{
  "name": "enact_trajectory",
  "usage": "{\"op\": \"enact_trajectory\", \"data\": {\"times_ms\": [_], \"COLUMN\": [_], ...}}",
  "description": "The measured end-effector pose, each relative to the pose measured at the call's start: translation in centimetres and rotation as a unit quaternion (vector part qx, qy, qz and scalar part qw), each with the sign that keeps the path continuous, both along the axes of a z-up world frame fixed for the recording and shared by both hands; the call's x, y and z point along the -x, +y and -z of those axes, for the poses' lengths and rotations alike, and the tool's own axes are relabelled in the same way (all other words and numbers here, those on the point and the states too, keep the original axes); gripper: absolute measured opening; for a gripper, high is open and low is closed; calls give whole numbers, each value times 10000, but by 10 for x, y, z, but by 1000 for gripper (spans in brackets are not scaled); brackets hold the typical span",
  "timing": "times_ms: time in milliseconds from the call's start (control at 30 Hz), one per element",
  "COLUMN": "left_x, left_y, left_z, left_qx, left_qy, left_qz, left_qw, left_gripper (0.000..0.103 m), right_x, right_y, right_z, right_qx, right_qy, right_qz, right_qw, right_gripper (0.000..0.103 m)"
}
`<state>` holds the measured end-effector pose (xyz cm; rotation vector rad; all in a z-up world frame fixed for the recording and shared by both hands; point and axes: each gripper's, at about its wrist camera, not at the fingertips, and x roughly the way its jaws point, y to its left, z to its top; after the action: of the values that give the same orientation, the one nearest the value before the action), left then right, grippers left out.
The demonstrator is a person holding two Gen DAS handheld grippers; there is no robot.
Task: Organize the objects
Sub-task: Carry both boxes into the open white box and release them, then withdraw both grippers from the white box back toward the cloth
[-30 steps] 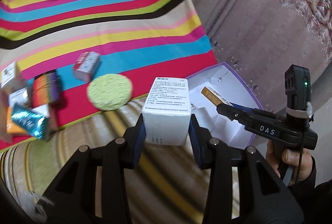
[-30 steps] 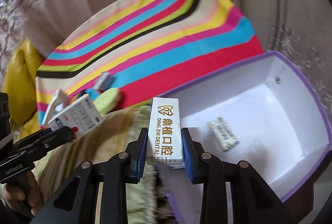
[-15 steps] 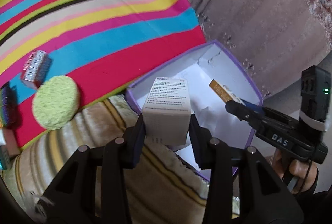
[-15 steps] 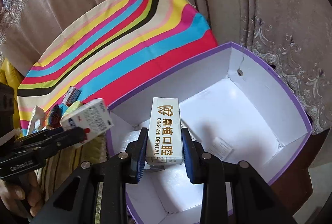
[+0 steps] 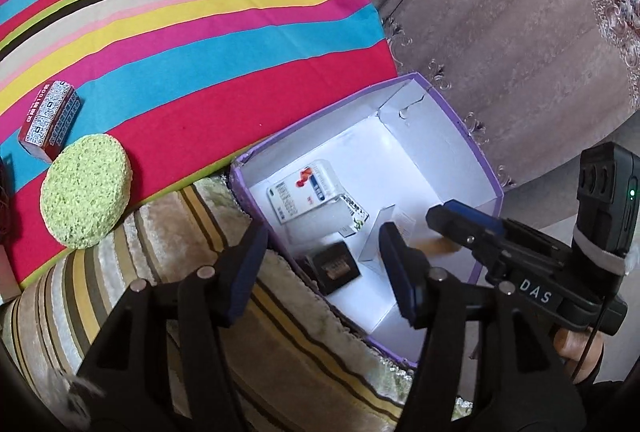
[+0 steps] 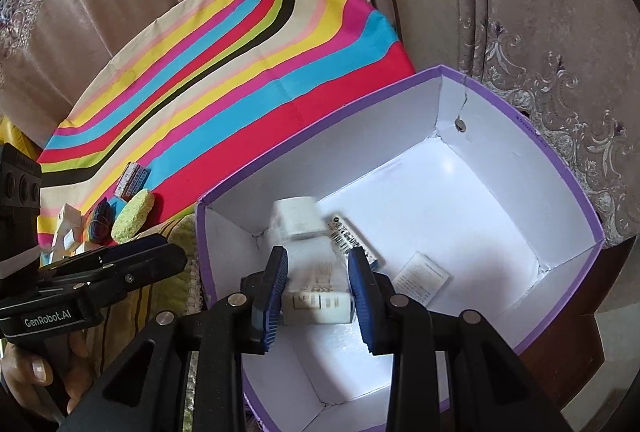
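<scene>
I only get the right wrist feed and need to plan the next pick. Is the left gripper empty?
Observer: Yes. The left gripper is open with nothing between its fingers, poised over the near edge of the purple box.
Operator: Is anything in the box's near corner that I can't see?
Observer: A small black box lies on the floor there, next to the white medicine box.

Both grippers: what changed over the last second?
Both let go. The left gripper opened and its white box now lies in the purple box. The right gripper opened too; its dental box has dropped inside, blurred, perhaps still settling. Both had carried in from the striped cloth side. Unchanged: green sponge and red carton on the cloth.
</scene>
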<state>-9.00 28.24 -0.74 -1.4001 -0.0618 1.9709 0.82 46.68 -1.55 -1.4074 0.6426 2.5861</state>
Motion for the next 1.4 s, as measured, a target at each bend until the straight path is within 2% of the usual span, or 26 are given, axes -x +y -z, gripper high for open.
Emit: {"op": "enact_trajectory", "data": {"times_ms": [333, 567, 733, 1200, 1400], "left_x": [1, -1, -5, -24, -37], "left_y": [-11, -31, -53, -138, -183], "left_z": [-2, -9, -15, -31, -36], "left_qx": [-102, -34, 3, -159, -189], "left_qy": [50, 280, 477, 720, 786], "left_qz": [-189, -524, -800, -1702, -2184], "left_qw": [9998, 9982, 9957, 9826, 9725], "left_gripper": [62, 66, 67, 75, 77], "right_x": [4, 10, 14, 27, 29], "right_y": [-15, -38, -61, -117, -137], "right_z": [-1, -7, -12, -20, -23], "right_qx": [0, -59, -70, -158, -211], "right_qy": [-39, -54, -39, -20, -10], "right_qz": [-176, -449, -709, -1390, -1604], "right_qw": [9998, 9990, 9974, 9902, 9868], "right_gripper": [36, 37, 42, 49, 54]}}
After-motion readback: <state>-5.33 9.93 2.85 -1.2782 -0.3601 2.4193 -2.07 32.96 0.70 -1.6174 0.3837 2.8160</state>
